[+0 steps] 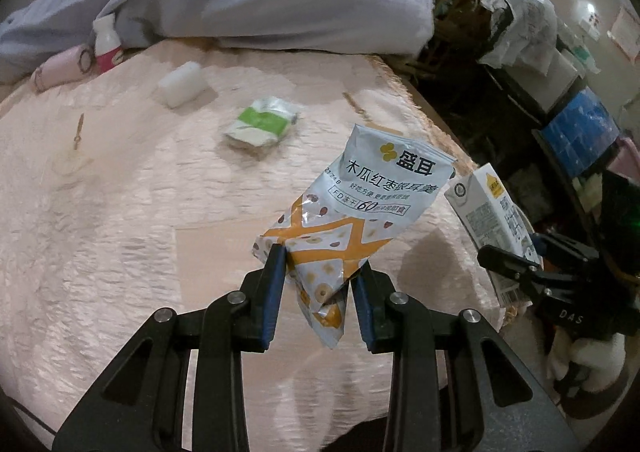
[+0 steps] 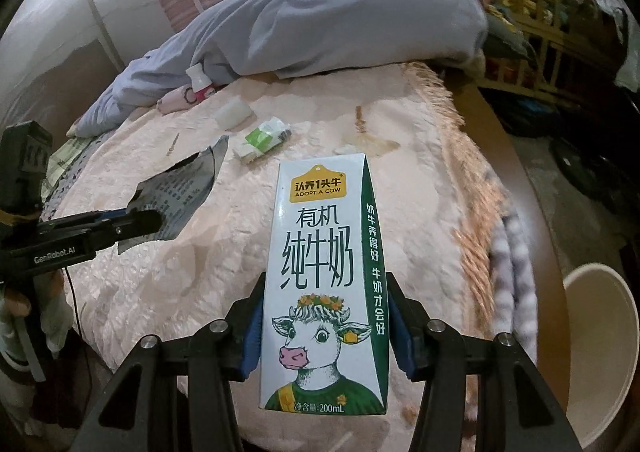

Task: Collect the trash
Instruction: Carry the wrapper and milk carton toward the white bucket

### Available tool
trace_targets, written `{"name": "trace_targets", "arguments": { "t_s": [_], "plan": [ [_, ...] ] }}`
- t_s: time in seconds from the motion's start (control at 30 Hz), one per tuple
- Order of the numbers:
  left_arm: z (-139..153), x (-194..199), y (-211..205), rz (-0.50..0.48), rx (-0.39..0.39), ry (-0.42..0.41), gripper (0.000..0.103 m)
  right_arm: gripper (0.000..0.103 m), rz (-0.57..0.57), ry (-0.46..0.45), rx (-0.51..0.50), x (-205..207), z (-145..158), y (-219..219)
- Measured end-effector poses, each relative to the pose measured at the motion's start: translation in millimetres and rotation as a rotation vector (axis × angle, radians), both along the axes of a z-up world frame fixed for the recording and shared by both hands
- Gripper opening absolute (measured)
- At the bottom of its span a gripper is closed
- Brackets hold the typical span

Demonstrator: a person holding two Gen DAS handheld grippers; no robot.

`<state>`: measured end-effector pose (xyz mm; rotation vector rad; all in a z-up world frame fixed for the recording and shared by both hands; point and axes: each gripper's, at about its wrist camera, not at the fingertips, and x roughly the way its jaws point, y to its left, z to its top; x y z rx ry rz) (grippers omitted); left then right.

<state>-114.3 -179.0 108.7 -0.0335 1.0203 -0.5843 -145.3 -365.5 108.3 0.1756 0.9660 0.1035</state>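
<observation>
While pink bedspread (image 1: 120,212) carries green packet (image 1: 262,123), left claw (image 1: 318,268) pinches snack pouch (image 1: 360,208), right claw (image 2: 326,316) pinches milk carton (image 2: 326,284); room clutter dim, unreadable.

light: dim indoor, warm cast | glare: shining off snack bag (image 1: 360,208) and far-right wall | shadows: soft, lying under near items | distortion: fisheye bending edges, corners going black | blur: far background softening

Glossy, crinkled foil snack bag (image 1: 360,208); smooth printed paperboard milk carton (image 2: 326,280); textured pink quilted bedspread (image 1: 120,212); matt black plastic fingers (image 2: 256,328) with blue rubbery pads.
</observation>
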Motion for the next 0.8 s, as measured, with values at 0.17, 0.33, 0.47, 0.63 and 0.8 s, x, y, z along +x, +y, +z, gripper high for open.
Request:
{"name": "trace_targets", "arguments": {
  "t_s": [0.17, 0.33, 0.47, 0.63, 0.8],
  "plan": [
    [3.4, -12.5, -26.0, -0.033, 0.001, -0.015, 0.030, 0.051, -0.033, -0.018, -0.015, -17.1, 6.6, -11.0],
    [9.0, -21.0, -52.7, -0.066, 0.002, -0.025, 0.030, 0.051, -0.072, -0.033, -0.033, -35.7, 12.8, -26.6],
    [11.8, -26.4, -73.3, -0.098, -0.001, -0.026, 0.030, 0.051, -0.112, -0.035, -0.035, -47.9, 14.7, -43.4],
    [11.9, -31.5, -98.6, -0.143, -0.003, -0.014, 0.030, 0.051, -0.161, -0.041, -0.039, -60.5, 18.0, -64.5],
    [10.9, -34.1, -121.1, -0.176, -0.011, 0.004, 0.030, 0.051, -0.209, -0.044, -0.045, -74.3, 18.4, -86.5]
  ]
}}
